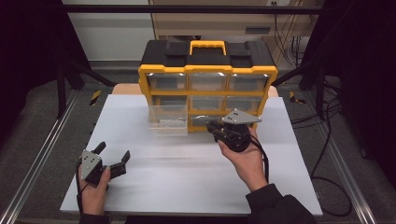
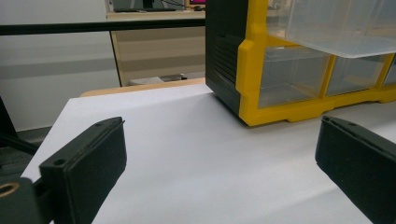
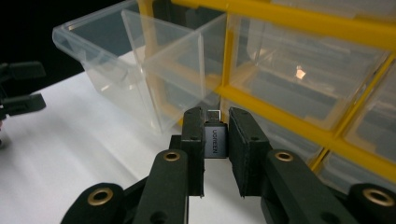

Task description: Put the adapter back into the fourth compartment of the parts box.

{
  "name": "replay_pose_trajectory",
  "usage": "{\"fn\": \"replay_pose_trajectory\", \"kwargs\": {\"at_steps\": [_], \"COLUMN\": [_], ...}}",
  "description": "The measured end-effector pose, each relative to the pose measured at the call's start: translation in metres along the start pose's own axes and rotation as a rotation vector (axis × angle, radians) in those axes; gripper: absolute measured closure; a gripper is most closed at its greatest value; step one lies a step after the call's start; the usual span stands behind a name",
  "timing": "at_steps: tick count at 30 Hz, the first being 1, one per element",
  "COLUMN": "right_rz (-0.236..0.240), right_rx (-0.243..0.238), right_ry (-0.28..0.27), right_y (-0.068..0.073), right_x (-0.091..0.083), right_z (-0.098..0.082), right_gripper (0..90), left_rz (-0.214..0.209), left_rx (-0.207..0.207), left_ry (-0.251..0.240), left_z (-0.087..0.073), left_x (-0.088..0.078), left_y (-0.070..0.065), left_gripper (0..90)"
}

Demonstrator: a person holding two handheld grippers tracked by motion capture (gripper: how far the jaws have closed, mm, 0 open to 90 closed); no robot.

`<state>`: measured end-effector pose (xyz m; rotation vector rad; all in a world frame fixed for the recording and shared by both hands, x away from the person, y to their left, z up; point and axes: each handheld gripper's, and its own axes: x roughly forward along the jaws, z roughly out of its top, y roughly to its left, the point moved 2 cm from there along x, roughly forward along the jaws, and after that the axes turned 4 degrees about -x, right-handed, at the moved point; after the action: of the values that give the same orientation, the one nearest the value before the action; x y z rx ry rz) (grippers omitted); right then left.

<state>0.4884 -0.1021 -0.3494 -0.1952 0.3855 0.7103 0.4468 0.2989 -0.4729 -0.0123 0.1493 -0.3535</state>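
Left gripper (image 1: 113,157) held low at the near left, cradled in the left hand (image 1: 95,186), jaws spread wide with nothing between them, pointing up and to the right in the high view. Right gripper (image 3: 215,140) raised in the right hand (image 1: 246,161), forearm angled in from the lower right, jaws clamped tight, pointing left.

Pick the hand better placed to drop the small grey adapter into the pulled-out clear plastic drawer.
Right. The right gripper already clamps the small grey adapter just beside the pulled-out clear plastic drawer; the left gripper sits open, farther away.
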Motion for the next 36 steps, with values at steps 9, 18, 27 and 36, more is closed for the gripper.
{"fn": "replay_pose_trajectory", "kwargs": {"at_steps": [9, 18, 27, 36], "right_rz": [-0.008, -0.007, -0.001, 0.007], "right_rx": [-0.025, -0.047, -0.065, -0.079], "right_ry": [-0.024, -0.042, -0.06, -0.071], "right_y": [-0.003, -0.001, -0.001, 0.003], "right_x": [-0.004, -0.003, -0.001, 0.003], "right_z": [0.024, 0.043, 0.055, 0.067], "right_gripper": [76.2, 76.2, 76.2, 76.2], "left_rz": [-0.005, -0.006, -0.006, -0.006], "left_rx": [-0.002, -0.002, -0.002, -0.002], "left_ry": [0.001, 0.001, 0.001, 0.002], "left_z": [0.0, 0.0, 0.0, 0.0], "left_x": [0.001, 0.001, 0.001, 0.001], "left_y": [0.0, 0.0, 0.0, 0.0], "left_gripper": [1.6, 1.6, 1.6, 1.6]}}
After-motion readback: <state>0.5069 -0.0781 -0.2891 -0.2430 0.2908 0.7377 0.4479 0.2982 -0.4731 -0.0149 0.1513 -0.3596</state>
